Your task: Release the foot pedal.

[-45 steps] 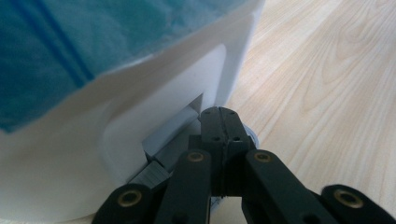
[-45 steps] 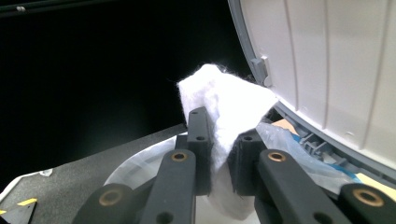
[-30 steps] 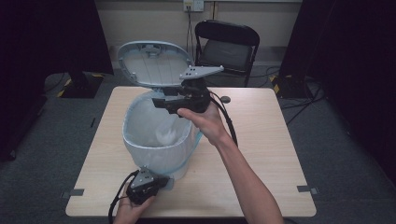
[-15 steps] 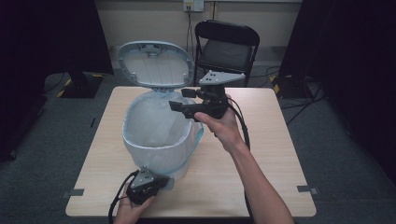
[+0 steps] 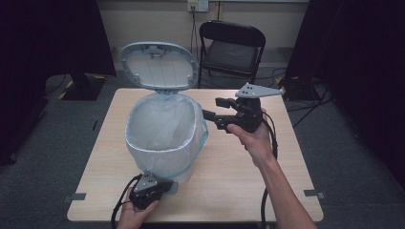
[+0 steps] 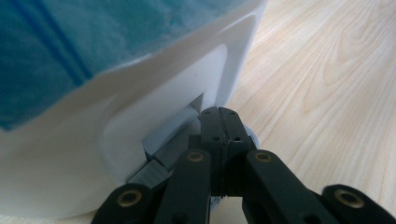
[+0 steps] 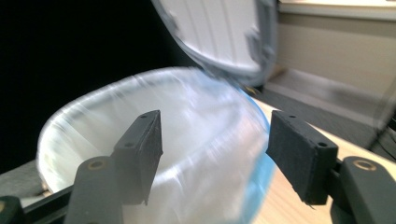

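below, left tongs (image 6: pixel 219 122) pressed together at white plastic bin (image 5: pixel 162 143) – right tongs (image 7: pixel 212 154) spread

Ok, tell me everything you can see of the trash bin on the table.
The trash bin is white plastic, oval, upright on the wooden table left of centre. Its grey-rimmed lid stands open, hinged at the far side. A translucent liner with a blue edge folds over the rim. At its near base, the left gripper, fingers shut, presses the grey pedal in a recess. The right gripper is open beside the rim, not touching.
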A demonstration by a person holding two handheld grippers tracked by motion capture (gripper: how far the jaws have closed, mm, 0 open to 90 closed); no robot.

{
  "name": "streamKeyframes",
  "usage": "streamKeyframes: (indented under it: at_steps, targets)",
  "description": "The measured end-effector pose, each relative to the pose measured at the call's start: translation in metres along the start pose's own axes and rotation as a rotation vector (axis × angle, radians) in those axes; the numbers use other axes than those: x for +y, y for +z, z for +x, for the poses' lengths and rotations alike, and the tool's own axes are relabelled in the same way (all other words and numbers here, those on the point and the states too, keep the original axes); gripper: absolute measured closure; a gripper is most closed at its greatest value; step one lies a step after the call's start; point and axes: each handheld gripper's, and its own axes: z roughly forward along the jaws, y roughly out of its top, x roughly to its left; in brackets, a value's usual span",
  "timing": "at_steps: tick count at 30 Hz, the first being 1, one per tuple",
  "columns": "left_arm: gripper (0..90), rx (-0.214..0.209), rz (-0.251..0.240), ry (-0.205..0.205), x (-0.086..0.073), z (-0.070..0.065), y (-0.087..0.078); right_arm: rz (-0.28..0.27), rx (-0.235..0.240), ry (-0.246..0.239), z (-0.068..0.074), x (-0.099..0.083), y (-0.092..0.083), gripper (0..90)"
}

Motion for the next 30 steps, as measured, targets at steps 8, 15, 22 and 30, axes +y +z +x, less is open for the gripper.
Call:
streamKeyframes:
  at_steps: [8, 15, 22, 30]
  targets:
    - [90.0, -0.003, 0.003, 0.0, 0.0, 0.0, 0.0, 0.01, -0.059, 0.021, -0.007, -0.022, -0.024, 34.2]
    - [89.8, -0.004, 0.007, -0.009, 0.0, 0.0, -0.001, 0.028, -0.103, 0.066, -0.017, -0.053, -0.034, 32.6]
    - [89.8, -0.011, 0.011, -0.014, 0.001, 0.0, -0.001, 0.079, -0.152, 0.127, -0.027, -0.097, -0.037, 31.6]
    - [88.0, -0.003, 0.025, -0.009, 0.003, -0.002, -0.001, 0.162, -0.218, 0.166, -0.034, -0.141, -0.037, 28.3]
